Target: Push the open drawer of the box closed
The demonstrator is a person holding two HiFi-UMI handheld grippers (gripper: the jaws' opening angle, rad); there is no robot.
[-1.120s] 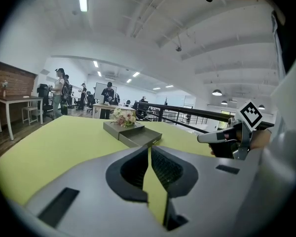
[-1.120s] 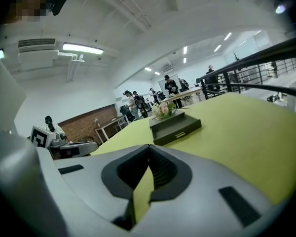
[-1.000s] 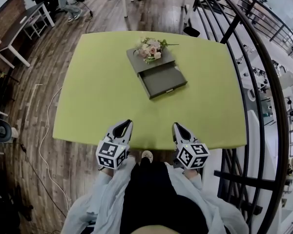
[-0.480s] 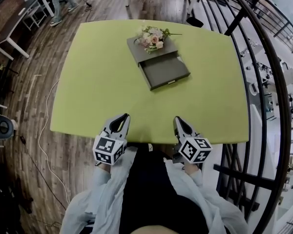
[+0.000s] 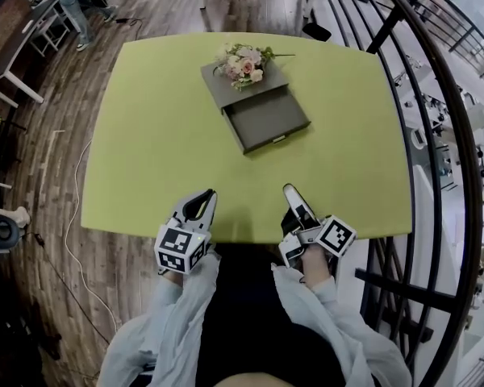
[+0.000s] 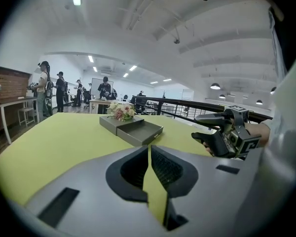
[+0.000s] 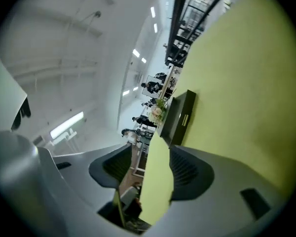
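Box (image 5: 226, 91) with open drawer (image 5: 268, 119), seen from above on a yellow-green table (image 5: 145, 143). The box stands on the far half of the table, skewed to the table's edges. The drawer is drawn out toward the near right and looks empty. A small pale handle (image 5: 279, 139) marks the middle of the drawer's front panel, and a bunch of flowers (image 5: 242, 61) lies on the lid.

Both tools hang at the near edge of the table, well apart from the box. The left gripper (image 5: 206, 196) has its fingertips together and carries nothing. The right gripper (image 5: 292, 192) is rolled onto its side. Its jaws have just been opening and now stand apart, with only the table showing between them.

Handling, as a judgement: the box looks rigid, thin-walled and light, and the drawer should slide with little force. Nothing appears to anchor the box, so a hard shove would likely skid the whole box across the smooth top and could upset the flowers. No grasp is needed. The best contact is probably flat against the front panel, at or just beside the handle. The push should run along the drawer's own slanted axis, because an off-centre push may jam it askew. The free tool could brace the far wall of the box.
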